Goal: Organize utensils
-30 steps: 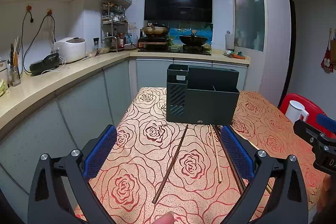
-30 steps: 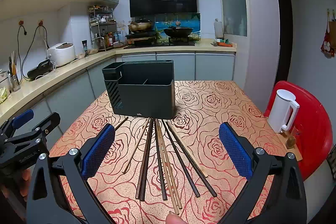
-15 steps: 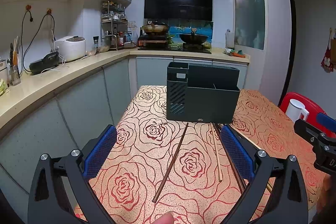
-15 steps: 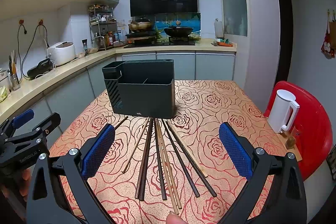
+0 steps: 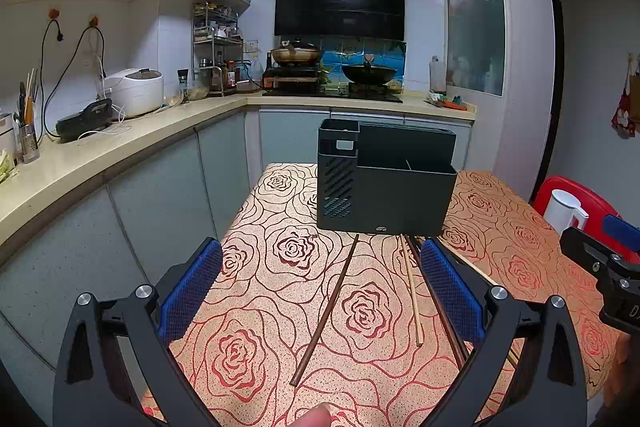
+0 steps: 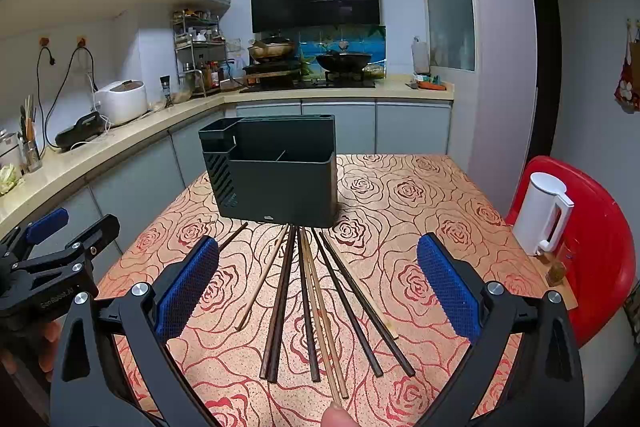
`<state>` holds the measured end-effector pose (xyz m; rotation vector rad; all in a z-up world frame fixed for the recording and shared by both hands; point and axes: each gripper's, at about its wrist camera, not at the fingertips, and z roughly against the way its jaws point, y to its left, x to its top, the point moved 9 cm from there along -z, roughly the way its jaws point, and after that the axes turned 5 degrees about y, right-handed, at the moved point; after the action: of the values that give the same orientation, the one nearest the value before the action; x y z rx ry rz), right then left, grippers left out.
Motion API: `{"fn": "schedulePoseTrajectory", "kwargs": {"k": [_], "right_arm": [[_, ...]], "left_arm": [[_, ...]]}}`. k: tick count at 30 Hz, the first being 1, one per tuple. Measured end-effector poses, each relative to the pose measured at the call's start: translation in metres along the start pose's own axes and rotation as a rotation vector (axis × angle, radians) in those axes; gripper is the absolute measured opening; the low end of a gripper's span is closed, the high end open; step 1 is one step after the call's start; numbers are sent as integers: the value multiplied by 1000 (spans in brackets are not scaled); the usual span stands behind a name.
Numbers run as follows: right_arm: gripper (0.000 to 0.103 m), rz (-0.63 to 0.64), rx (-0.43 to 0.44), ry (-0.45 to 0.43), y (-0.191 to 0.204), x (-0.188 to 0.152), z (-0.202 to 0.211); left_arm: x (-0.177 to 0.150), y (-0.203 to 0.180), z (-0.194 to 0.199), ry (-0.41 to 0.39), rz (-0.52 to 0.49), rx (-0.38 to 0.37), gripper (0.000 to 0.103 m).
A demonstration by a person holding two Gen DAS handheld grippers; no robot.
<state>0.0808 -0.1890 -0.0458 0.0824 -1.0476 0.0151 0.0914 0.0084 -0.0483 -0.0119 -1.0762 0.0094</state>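
Several dark and light wooden chopsticks [image 6: 308, 299] lie fanned out on the rose-patterned table [image 6: 420, 199], in front of a dark grey utensil holder [image 6: 276, 183] with compartments. My right gripper [image 6: 318, 291] is open and empty, hovering above the chopsticks. My left gripper [image 5: 322, 291] is open and empty, above one dark chopstick [image 5: 326, 311] and a light one [image 5: 410, 291], with the holder [image 5: 384, 183] beyond. Each gripper shows at the edge of the other's view.
A white kettle [image 6: 544, 213] stands on a red chair [image 6: 600, 247] at the table's right. A kitchen counter [image 5: 100, 155] with a rice cooker [image 5: 134, 97] runs along the left. A stove with pans [image 6: 312, 63] is at the back.
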Motion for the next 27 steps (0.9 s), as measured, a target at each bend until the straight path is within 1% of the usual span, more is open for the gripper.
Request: {"fn": "schedulePoseTrajectory", "kwargs": {"k": [10, 15, 19, 22, 25, 27], "right_arm": [[96, 3, -1, 3, 1, 1, -1], [96, 8, -5, 9, -4, 3, -3], [96, 9, -37, 15, -24, 2, -8], [96, -2, -36, 64, -46, -4, -18], [96, -11, -54, 106, -70, -13, -27], [97, -18, -77, 128, -88, -21, -33]], "left_arm": [[-2, 0, 0, 3, -2, 1, 96], [-4, 0, -6, 22, -9, 5, 96], [-10, 8, -19, 82, -25, 7, 96], [-17, 18, -28, 121, -38, 15, 96], [-31, 27, -41, 184, -35, -16, 96], [-46, 27, -51, 232, -41, -62, 96]]}}
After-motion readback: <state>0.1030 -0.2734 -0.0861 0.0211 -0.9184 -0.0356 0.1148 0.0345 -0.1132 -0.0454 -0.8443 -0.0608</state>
